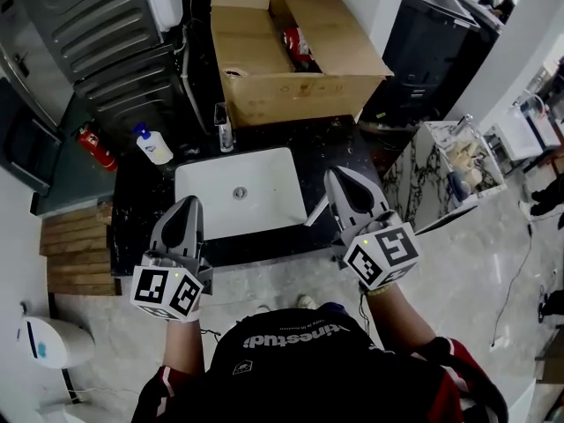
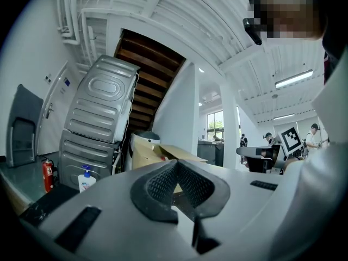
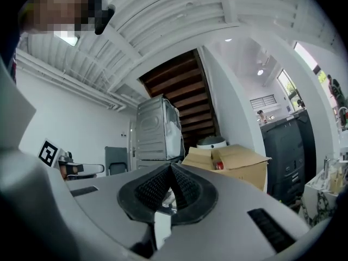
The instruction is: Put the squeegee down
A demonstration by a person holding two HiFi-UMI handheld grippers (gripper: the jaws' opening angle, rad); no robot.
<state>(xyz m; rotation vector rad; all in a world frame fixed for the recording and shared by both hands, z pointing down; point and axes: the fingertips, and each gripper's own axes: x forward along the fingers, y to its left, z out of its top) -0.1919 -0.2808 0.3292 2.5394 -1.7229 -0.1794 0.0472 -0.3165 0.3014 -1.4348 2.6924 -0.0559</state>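
Observation:
A slim white strip, seemingly the squeegee (image 1: 315, 211), lies on the dark counter (image 1: 141, 201) by the right edge of the white sink (image 1: 264, 210). Its far end is hidden under my right gripper (image 1: 337, 176). That gripper hovers above it, level and shut with nothing between its pads (image 3: 187, 186); only the sink and tap show through the gap below them. My left gripper (image 1: 187, 203) hangs over the counter's front left. It is shut too and holds nothing, and its pads (image 2: 157, 184) meet at the tip.
A tap (image 1: 225, 129) and a soap pump bottle (image 1: 152, 144) stand behind the sink. Further back an open cardboard box (image 1: 295, 55) sits on the counter. A washing machine (image 1: 115, 42) and a fire extinguisher (image 1: 95, 146) are at the left, a marble stand (image 1: 449, 161) at the right.

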